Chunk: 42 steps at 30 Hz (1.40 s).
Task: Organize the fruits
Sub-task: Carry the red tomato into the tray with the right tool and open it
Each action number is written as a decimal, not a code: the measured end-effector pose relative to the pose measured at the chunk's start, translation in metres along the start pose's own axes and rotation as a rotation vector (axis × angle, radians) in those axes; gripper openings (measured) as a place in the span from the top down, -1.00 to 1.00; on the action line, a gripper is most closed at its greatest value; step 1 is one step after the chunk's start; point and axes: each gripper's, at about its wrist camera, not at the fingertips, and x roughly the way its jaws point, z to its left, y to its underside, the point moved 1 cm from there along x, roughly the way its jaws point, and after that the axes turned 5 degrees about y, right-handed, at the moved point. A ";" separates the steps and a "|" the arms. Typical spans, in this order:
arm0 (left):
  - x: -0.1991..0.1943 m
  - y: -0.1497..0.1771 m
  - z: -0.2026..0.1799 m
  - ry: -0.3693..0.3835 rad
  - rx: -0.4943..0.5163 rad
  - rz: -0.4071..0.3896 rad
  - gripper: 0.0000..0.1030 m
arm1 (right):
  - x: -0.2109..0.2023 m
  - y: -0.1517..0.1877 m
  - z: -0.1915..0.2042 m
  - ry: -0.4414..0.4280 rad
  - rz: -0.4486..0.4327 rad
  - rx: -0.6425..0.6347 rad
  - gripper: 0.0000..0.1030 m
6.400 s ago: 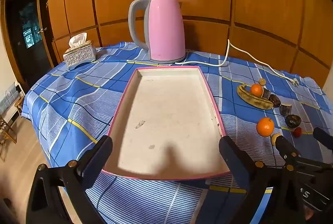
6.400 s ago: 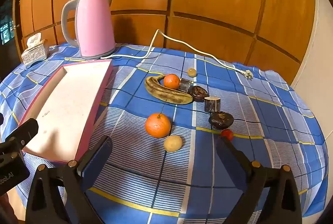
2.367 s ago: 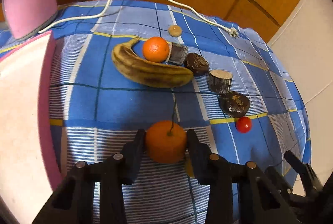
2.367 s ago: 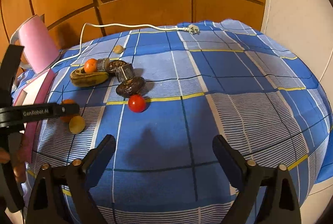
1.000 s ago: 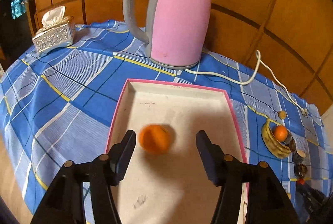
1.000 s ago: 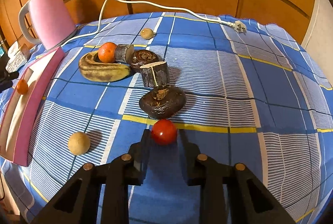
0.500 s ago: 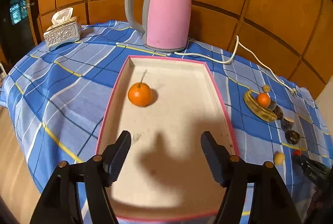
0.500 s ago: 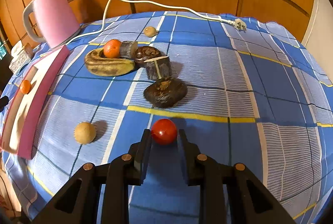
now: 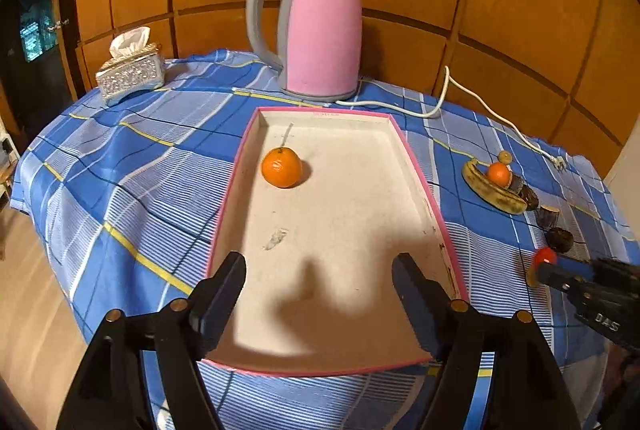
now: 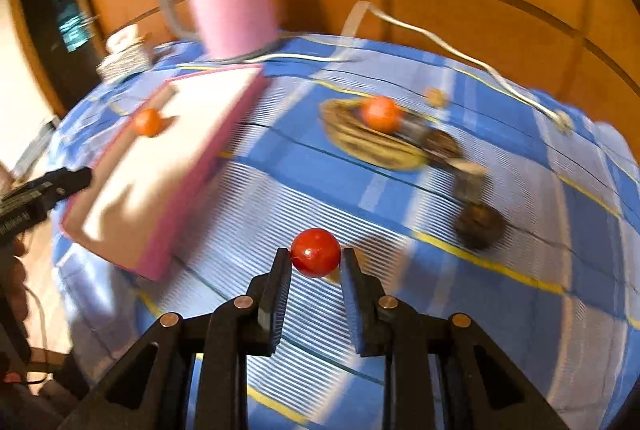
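Right gripper (image 10: pixel 315 262) clamps red fruit (image 10: pixel 315 252); left gripper (image 9: pixel 320 280) wide, nothing between its jaws.
Orange (image 9: pixel 281 166) sits in pink-rimmed tray (image 9: pixel 416 166), far-left part. Left gripper hangs over tray's near end. Red fruit held above checked-cloth surface (image 10: pixel 500 290), right of tray. Banana (image 9: pixel 492 188), small orange (image 9: pixel 498 173), dark fruits on cloth well right of tray. Pink kettle (image 9: pixel 316 34) behind tray.

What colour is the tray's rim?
Pink; the tray rim shows best in the left wrist view.
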 end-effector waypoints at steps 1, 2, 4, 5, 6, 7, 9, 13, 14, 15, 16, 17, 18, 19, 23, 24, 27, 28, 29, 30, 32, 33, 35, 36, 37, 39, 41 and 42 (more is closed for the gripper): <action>-0.001 0.000 0.002 0.001 -0.006 -0.003 -0.48 | 0.002 -0.005 0.009 -0.015 -0.003 -0.021 0.52; -0.003 0.000 0.005 -0.002 -0.013 -0.007 -0.48 | 0.004 -0.011 0.018 -0.035 -0.004 -0.045 0.52; -0.005 -0.001 0.009 -0.009 -0.027 -0.015 -0.48 | 0.009 -0.022 0.039 -0.080 0.000 -0.098 0.52; -0.007 -0.001 0.012 -0.013 -0.036 -0.021 -0.48 | 0.012 -0.026 0.046 -0.093 0.004 -0.118 0.52; -0.009 -0.002 0.014 -0.019 -0.041 -0.027 -0.48 | 0.015 -0.031 0.056 -0.109 0.010 -0.146 0.52; -0.010 -0.003 0.016 -0.024 -0.044 -0.032 -0.48 | 0.017 -0.034 0.063 -0.123 0.013 -0.162 0.52; -0.015 -0.004 0.022 -0.038 -0.061 -0.048 -0.48 | 0.021 -0.043 0.078 -0.155 0.018 -0.200 0.52; -0.020 -0.004 0.035 -0.069 -0.099 -0.066 -0.48 | 0.029 -0.063 0.101 -0.190 0.011 -0.256 0.52; -0.021 -0.004 0.038 -0.072 -0.106 -0.067 -0.48 | 0.030 -0.068 0.106 -0.202 0.010 -0.261 0.52; -0.022 -0.004 0.042 -0.082 -0.116 -0.068 -0.48 | 0.035 -0.076 0.111 -0.214 0.011 -0.257 0.52; -0.022 -0.003 0.044 -0.087 -0.123 -0.066 -0.48 | 0.038 -0.082 0.115 -0.224 0.012 -0.253 0.52; -0.022 -0.003 0.046 -0.089 -0.128 -0.066 -0.48 | 0.042 -0.090 0.122 -0.238 0.010 -0.252 0.52; -0.022 -0.002 0.048 -0.096 -0.134 -0.067 -0.48 | 0.044 -0.096 0.127 -0.244 0.005 -0.253 0.52; -0.022 -0.002 0.048 -0.099 -0.135 -0.066 -0.48 | 0.048 -0.103 0.134 -0.252 0.005 -0.249 0.51; -0.020 0.002 0.046 -0.096 -0.119 -0.057 -0.48 | 0.058 -0.124 0.153 -0.263 0.002 -0.221 0.25; -0.020 0.003 0.044 -0.095 -0.110 -0.056 -0.48 | 0.060 -0.126 0.154 -0.261 0.004 -0.212 0.23; -0.017 0.004 0.041 -0.083 -0.102 -0.050 -0.48 | 0.057 -0.126 0.154 -0.245 -0.008 -0.206 0.23; -0.017 0.004 0.041 -0.080 -0.102 -0.048 -0.48 | 0.055 -0.124 0.153 -0.230 -0.015 -0.209 0.23; -0.015 0.005 0.040 -0.078 -0.100 -0.041 -0.48 | 0.054 -0.121 0.149 -0.221 -0.017 -0.207 0.23; -0.015 0.005 0.039 -0.076 -0.100 -0.038 -0.48 | 0.054 -0.120 0.146 -0.215 -0.013 -0.200 0.23; -0.014 0.006 0.036 -0.072 -0.095 -0.035 -0.48 | 0.053 -0.113 0.136 -0.198 -0.007 -0.178 0.23; -0.014 0.006 0.035 -0.069 -0.091 -0.035 -0.48 | 0.052 -0.109 0.130 -0.186 -0.004 -0.164 0.23; -0.015 0.007 0.032 -0.062 -0.087 -0.038 -0.48 | 0.048 -0.101 0.119 -0.166 -0.001 -0.139 0.23; -0.016 0.006 0.030 -0.055 -0.083 -0.040 -0.48 | 0.044 -0.096 0.113 -0.158 -0.004 -0.126 0.23; -0.016 0.006 0.028 -0.052 -0.078 -0.041 -0.48 | 0.040 -0.091 0.107 -0.150 -0.010 -0.116 0.23; -0.015 0.005 0.022 -0.046 -0.063 -0.042 -0.48 | 0.031 -0.083 0.097 -0.127 -0.020 -0.103 0.23; -0.015 0.005 0.017 -0.039 -0.050 -0.039 -0.48 | 0.023 -0.075 0.088 -0.115 -0.026 -0.091 0.23; -0.014 0.005 0.013 -0.034 -0.041 -0.036 -0.48 | 0.020 -0.071 0.083 -0.104 -0.027 -0.085 0.23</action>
